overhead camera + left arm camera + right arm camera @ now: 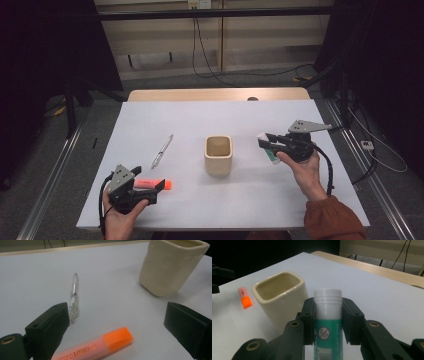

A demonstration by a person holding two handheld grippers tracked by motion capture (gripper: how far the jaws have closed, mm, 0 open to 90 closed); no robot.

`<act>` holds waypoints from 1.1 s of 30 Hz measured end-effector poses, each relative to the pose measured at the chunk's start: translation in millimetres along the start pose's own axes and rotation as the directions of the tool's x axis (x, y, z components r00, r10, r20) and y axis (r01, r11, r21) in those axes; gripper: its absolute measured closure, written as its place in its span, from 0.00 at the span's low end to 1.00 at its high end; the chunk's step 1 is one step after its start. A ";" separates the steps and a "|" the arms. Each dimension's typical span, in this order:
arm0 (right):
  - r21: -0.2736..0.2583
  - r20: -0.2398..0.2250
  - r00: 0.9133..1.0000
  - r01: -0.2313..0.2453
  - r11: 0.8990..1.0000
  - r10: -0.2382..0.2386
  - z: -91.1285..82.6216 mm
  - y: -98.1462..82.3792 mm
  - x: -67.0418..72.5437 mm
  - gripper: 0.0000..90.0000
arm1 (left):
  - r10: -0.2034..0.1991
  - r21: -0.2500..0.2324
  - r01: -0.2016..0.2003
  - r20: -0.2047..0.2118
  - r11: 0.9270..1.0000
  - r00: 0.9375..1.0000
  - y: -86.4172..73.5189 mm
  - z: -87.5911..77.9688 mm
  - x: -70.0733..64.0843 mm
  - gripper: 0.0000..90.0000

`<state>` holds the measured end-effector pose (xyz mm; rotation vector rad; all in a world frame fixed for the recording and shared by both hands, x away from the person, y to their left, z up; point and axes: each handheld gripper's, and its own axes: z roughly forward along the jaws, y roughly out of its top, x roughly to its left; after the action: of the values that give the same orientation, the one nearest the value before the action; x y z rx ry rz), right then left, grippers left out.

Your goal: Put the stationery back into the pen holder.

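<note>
My right gripper (265,141) is clamped on the glue stick (327,322), both pads squeezing its green-and-white barrel just under the white cap. I'm holding it up off the white table (280,190), to the right of the cream cup (218,155), which stands upright and open-mouthed near the table's middle. In the right gripper view the glue stick's cap points toward the cup's near corner, close but apart from it. My left gripper (117,322) sits low at the near left, jaws spread wide with nothing pinched. The orange highlighter (100,346) lies flat between them, and the clear pen (74,296) lies just beyond.
</note>
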<state>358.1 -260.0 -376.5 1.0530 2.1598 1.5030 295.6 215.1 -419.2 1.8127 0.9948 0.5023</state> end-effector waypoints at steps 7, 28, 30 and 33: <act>-0.048 -0.021 0.999 0.047 0.998 -0.048 -1.6 15.9 15.0 0.74 | -0.001 -0.004 0.001 0.004 1.000 1.000 0.3 0.4 -0.5 0.07; -0.135 -0.093 0.992 0.076 0.988 -0.089 23.2 53.4 36.0 0.74 | -0.010 0.000 0.010 0.003 1.000 1.000 0.4 0.6 0.1 0.06; -0.143 -0.098 0.991 0.072 0.987 -0.087 25.8 57.0 38.0 0.74 | -0.009 0.001 0.009 0.004 1.000 1.000 0.4 0.6 0.0 0.06; -0.152 -0.105 0.990 0.080 0.985 -0.097 30.4 63.1 42.2 0.74 | -0.007 0.001 0.007 0.007 1.000 1.000 0.5 0.6 -0.1 0.06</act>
<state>372.7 -197.9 -325.4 0.8309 2.1007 1.6870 296.1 214.6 -419.0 1.8106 0.9968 0.4913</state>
